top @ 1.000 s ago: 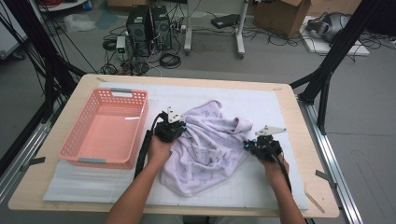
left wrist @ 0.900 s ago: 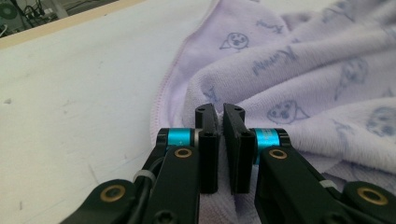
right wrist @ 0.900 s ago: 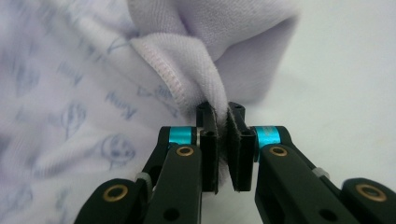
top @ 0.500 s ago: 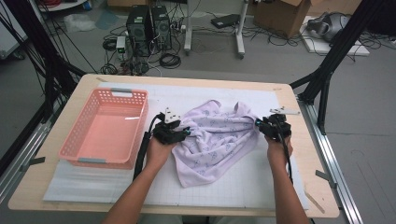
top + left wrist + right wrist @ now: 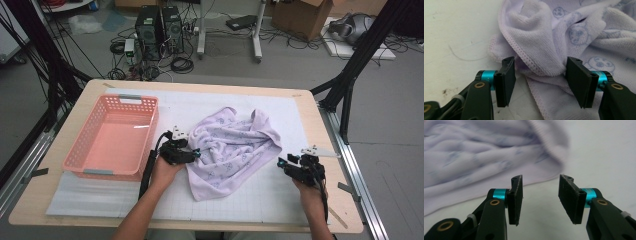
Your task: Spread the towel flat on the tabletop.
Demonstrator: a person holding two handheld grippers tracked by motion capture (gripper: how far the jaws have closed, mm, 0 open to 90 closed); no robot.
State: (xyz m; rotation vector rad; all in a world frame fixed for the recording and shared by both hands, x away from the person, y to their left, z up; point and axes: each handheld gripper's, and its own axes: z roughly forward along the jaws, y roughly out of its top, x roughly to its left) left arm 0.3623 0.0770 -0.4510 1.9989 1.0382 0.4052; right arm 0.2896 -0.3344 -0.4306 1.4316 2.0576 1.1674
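The lilac towel (image 5: 234, 147), printed with small blue figures, lies crumpled mid-frame on the surface (image 5: 280, 200). Both the left tool (image 5: 196, 154) and the right tool (image 5: 281, 162) have just been opening, jaws apart, gripping nothing.

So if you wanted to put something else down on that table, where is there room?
The white mat is bare along the near edge, between the towel and the right gripper, and on the far strip behind the towel. The pink basket holds nothing. It is crowded where the left gripper sits at the towel's edge beside the basket.
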